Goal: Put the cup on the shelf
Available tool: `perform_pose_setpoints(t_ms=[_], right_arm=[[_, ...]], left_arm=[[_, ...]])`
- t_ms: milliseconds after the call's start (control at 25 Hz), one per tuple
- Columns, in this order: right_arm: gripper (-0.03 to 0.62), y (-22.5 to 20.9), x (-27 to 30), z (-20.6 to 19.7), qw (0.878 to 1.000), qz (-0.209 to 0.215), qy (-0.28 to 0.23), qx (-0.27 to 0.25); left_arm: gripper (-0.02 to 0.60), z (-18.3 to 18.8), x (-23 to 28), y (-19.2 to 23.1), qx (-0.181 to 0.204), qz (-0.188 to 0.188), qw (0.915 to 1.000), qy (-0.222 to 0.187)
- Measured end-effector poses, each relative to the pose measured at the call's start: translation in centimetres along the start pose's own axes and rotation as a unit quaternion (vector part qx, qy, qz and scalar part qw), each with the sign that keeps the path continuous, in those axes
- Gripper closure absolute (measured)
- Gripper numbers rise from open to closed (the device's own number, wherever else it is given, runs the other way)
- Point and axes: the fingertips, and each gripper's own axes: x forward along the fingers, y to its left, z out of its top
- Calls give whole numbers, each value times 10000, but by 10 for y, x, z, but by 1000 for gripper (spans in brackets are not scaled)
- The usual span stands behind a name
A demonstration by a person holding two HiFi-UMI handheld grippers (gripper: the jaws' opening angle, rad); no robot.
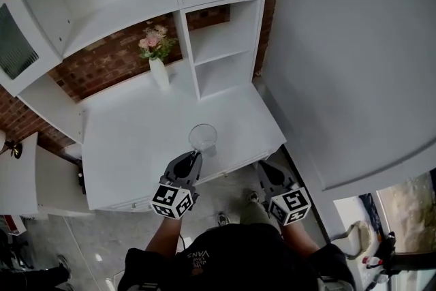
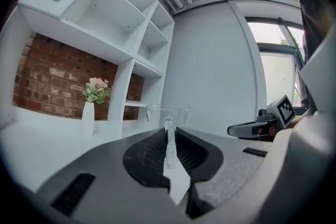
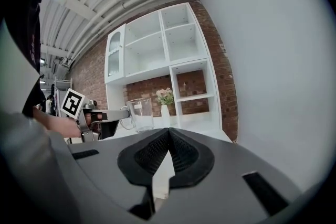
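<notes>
The clear glass cup (image 1: 203, 136) is hanging over the front part of the white desktop (image 1: 136, 146), just inside its front edge. The left gripper (image 1: 194, 157) is clenching the cup's handle, a thin glass strip standing upright between its ribbed pads in the left gripper view. A small pale patch is showing on the cup's wall in the right gripper view, too small to read.

The right gripper (image 1: 264, 170) is hovering beside the desktop's right front corner, off the surface, jaws pressed together on nothing.

The only readable writing is "VANS", showing upside down on the person's dark shirt (image 1: 201, 254). The marker cubes (image 1: 172, 201) are bearing black-and-white squares only.

Beyond the cup, bare white surface is stretching back to a white vase (image 1: 159, 71) of pink flowers, standing well apart from it. The shelf unit (image 1: 218, 31) is rising behind, its open compartments facing the cup. A white wall (image 1: 354, 58) is closing in the right side.
</notes>
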Motion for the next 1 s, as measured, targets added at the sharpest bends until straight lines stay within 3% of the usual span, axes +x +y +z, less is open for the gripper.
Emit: perform_pose_setpoints(t_ms=[440, 1000], right_arm=[[594, -42, 41, 2, 9999, 142, 32, 46], [594, -131, 119, 21, 9983, 546, 210, -25]], left_arm=[[546, -5, 67, 28, -40, 179, 9998, 38], [546, -21, 197, 73, -101, 484, 9986, 206]])
